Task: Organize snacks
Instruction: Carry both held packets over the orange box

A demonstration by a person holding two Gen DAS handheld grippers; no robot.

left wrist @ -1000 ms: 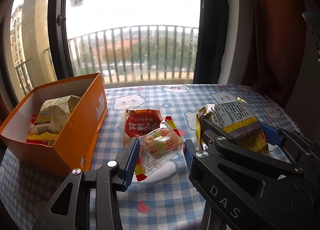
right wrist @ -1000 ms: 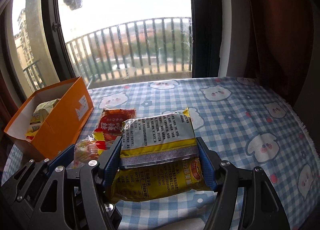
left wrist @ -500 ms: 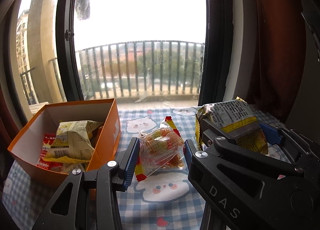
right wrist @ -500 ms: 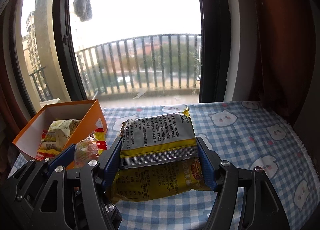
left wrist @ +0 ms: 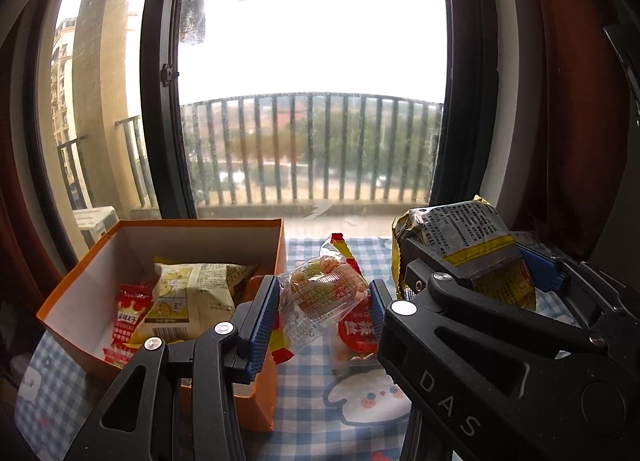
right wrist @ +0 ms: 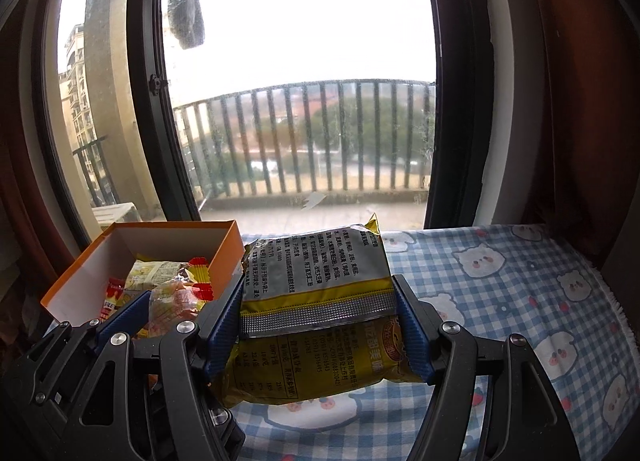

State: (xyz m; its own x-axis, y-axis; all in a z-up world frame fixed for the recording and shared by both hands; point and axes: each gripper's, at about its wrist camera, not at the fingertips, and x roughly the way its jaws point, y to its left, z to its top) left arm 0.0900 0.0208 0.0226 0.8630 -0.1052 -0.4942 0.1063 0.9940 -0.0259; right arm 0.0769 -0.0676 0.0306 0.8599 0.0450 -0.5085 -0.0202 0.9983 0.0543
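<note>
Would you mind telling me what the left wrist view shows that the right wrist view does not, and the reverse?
Only the left wrist view shows the red round-labelled snack packet lying on the table behind the held one.

Only the right wrist view shows the wide stretch of blue checked bear-print tablecloth to the right, out to its fringed edge.

Both show the orange cardboard box with packets inside, the clear-wrapped orange snack in the left gripper, and the yellow and grey snack bag in the right gripper.
</note>
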